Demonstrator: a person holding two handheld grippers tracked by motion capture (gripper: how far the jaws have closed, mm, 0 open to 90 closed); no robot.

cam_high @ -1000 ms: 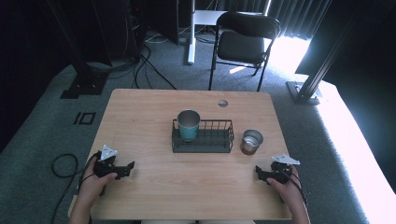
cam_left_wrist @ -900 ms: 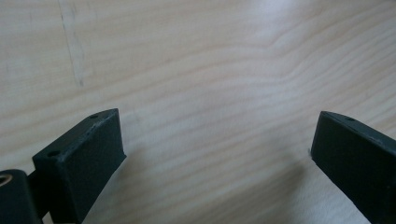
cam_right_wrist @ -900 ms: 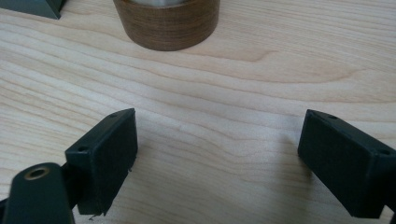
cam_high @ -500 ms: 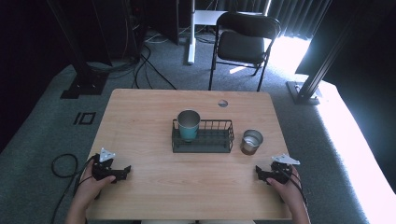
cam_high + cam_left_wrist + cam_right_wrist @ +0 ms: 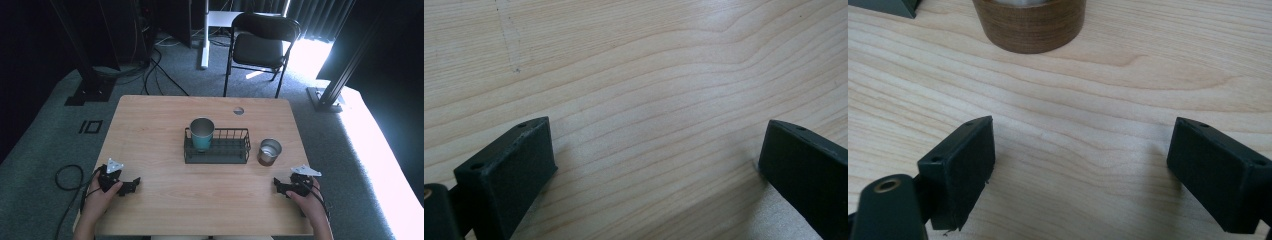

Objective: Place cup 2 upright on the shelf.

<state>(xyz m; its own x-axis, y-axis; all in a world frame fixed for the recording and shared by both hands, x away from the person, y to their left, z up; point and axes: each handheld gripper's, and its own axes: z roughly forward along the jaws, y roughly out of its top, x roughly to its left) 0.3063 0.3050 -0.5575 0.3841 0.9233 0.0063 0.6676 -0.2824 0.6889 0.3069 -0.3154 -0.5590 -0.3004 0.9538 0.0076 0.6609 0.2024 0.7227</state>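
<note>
Just beyond the right gripper's released jaws stands one round brown metal-lined cup on grained pale wood tabletop; left gripper jaws likewise spread, empty.

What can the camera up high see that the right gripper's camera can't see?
The high view takes in the teal cup standing in the black wire basket, the left gripper near the table's left front corner, the person's hands and the black chair behind the table. The right gripper view gives a close look at the right gripper, its jaws spread wide with bare wood between them. Both take in the brown cup and the wooden table; the right gripper is in both too.
</note>
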